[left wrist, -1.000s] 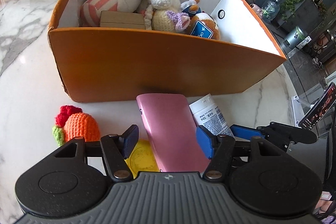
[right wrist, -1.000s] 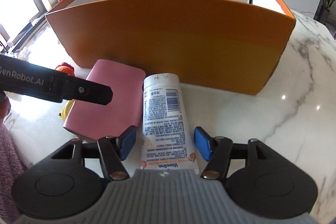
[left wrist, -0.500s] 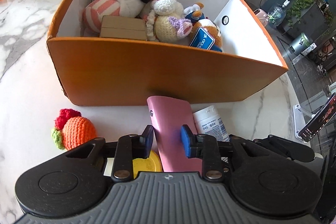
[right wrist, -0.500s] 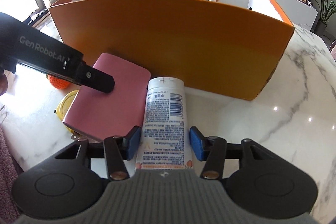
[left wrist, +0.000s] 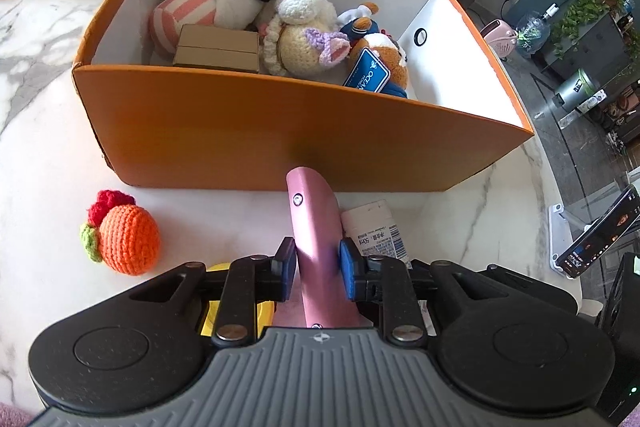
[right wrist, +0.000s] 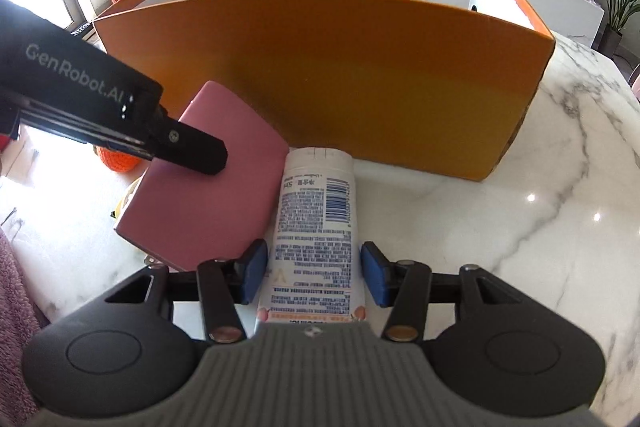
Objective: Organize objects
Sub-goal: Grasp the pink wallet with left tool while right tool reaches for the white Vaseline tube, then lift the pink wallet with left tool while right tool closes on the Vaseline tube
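— While the orange box point(left wrist: 240, 131) stands on the marble surface point(left wrist: 44, 155), what lies to its left?

— Just off its front left corner sits a crocheted orange fruit point(left wrist: 128, 241) with a red and green tuft, apart from the box wall.

— And in front of the box?

— The left tongs point(left wrist: 316, 267) are clamped on a pink case point(left wrist: 314, 223), both blue pads pressing its faces. The case is tipped on edge, its far end close to the box's front wall. A yellow lid point(left wrist: 234, 311) peeks out beneath the left finger.

— Further right?

— A white lotion tube point(right wrist: 316, 223) lies flat in front of the box, its crimped end close to the wall, just beside the pink case. The right tongs point(right wrist: 314, 275) straddle it, held wide, the right pad clear of the tube and the left pad close alongside it.

— Inside the box?

— Plush toys point(left wrist: 296, 27) and a small brown carton point(left wrist: 218, 49) are piled against the back and left walls.
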Motion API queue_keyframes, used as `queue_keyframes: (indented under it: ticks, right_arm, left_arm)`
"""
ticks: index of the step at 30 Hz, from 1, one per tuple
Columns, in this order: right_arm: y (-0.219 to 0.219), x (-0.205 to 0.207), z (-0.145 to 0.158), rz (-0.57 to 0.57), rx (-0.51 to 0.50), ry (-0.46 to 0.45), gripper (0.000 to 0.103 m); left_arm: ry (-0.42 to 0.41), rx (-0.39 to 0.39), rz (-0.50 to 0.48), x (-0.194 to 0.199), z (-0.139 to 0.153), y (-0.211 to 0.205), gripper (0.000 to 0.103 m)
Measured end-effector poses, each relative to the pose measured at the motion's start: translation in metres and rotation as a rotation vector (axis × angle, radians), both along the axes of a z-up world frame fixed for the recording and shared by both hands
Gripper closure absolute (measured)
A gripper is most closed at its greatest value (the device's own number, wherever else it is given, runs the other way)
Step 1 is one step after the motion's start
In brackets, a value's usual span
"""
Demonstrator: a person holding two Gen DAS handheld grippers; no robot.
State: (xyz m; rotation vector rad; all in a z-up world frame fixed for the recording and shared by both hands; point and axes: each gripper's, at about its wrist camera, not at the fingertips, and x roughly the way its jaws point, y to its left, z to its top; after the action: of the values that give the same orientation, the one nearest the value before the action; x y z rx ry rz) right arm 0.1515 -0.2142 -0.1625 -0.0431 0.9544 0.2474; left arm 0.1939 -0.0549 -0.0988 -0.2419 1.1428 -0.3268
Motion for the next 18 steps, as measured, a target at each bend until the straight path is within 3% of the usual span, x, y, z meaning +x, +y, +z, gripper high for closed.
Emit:
queue_keyframes:
  ticks: [9,18]
  right_arm:
    - [-0.001,0.001,0.001,-0.001,0.009,0.002,0.050]
    - [-0.014,-0.003,0.018,-0.047,0.084,0.020,0.051]
  left_arm:
    - [0.015,-0.015,-0.016,-0.003,-0.002,-0.005,0.080]
    - [-0.024,-0.042,-0.016,-0.012,0.019,0.004,0.083]
